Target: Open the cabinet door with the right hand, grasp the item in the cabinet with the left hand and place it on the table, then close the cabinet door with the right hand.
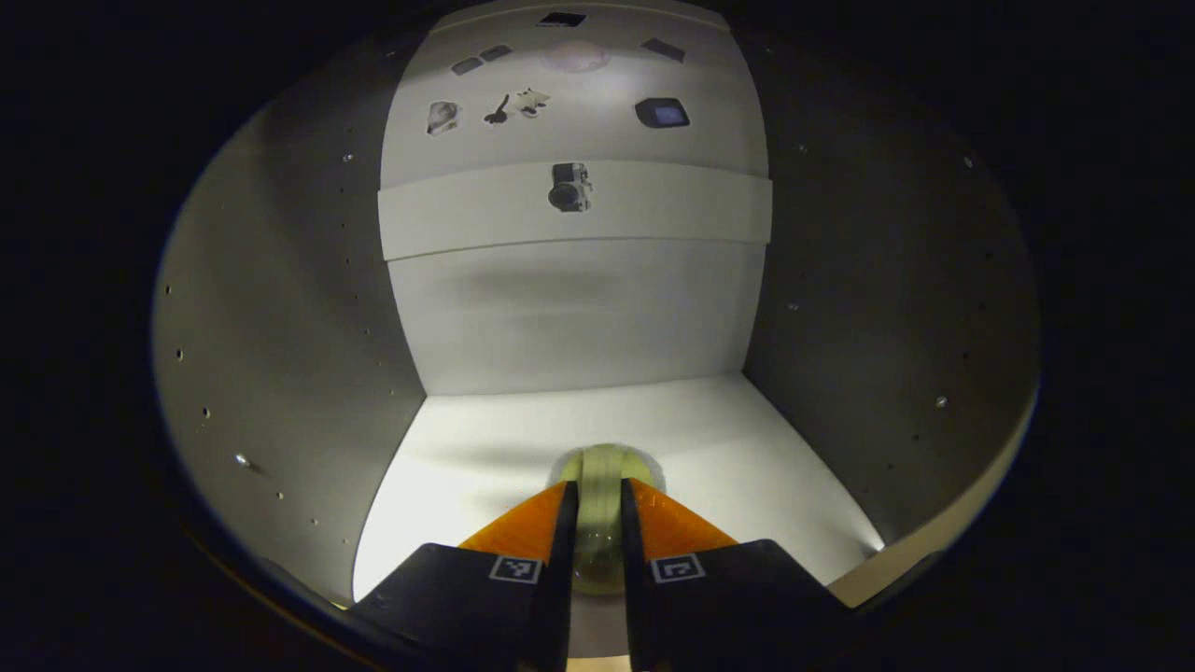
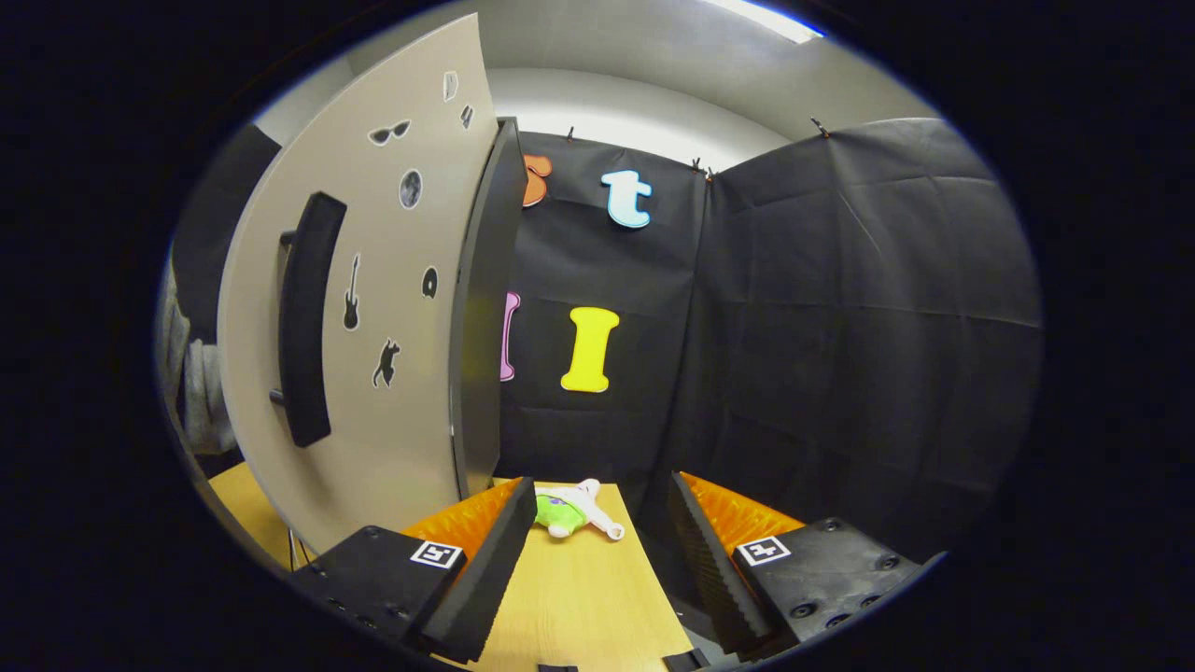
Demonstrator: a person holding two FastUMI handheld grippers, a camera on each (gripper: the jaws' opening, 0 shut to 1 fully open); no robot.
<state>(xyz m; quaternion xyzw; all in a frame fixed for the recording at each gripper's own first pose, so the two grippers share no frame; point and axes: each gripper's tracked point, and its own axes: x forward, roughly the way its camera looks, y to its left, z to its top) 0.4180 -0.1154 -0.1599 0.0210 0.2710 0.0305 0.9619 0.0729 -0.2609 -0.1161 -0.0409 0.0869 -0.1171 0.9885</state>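
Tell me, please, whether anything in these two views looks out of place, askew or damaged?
Nothing looks damaged or spilled. The only thing lying askew is a small green and white toy, sprawled on the table beyond the open cabinet door. In the cabinet, the left gripper grips a pale roll.

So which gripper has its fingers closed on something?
The left gripper: its fingers pinch the pale round item inside the cabinet. The right gripper is open, holding nothing.

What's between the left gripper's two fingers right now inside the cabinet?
In the left gripper view, a pale roll of tape stands on edge between the left gripper fingers, both pressing its sides, on the white cabinet floor.
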